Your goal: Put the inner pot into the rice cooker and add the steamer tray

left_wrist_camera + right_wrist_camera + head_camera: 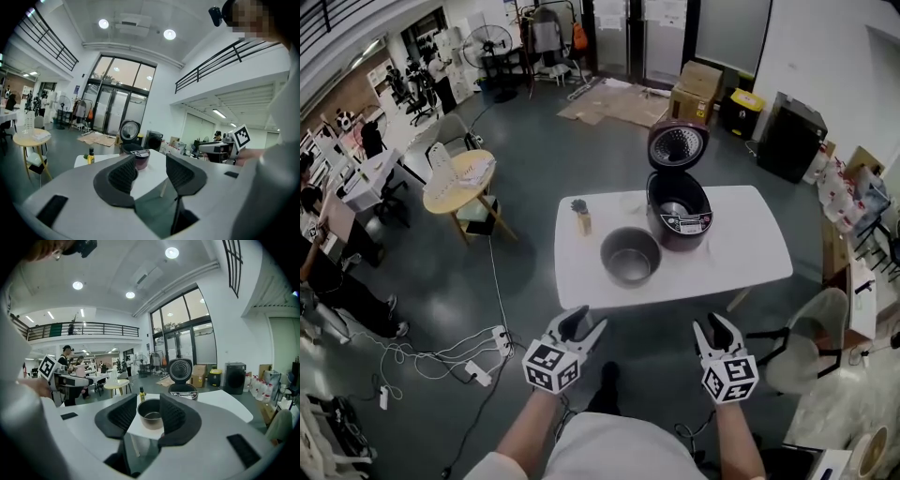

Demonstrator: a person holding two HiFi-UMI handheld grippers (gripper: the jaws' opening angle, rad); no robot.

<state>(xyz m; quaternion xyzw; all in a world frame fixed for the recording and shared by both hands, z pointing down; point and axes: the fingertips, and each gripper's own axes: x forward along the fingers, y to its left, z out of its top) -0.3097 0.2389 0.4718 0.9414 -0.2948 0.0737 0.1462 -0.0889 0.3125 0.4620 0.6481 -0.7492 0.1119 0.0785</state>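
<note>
Nothing done: my left gripper [581, 326] and right gripper [716, 332] hang open, empty; inner pot [630, 255] sits beside the open rice cooker [678, 211].

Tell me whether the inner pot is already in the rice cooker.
No, the inner pot stands on the table beside the open rice cooker.

Grey floor [534, 141], round wooden table [457, 181], glass doors [117, 110].
</note>
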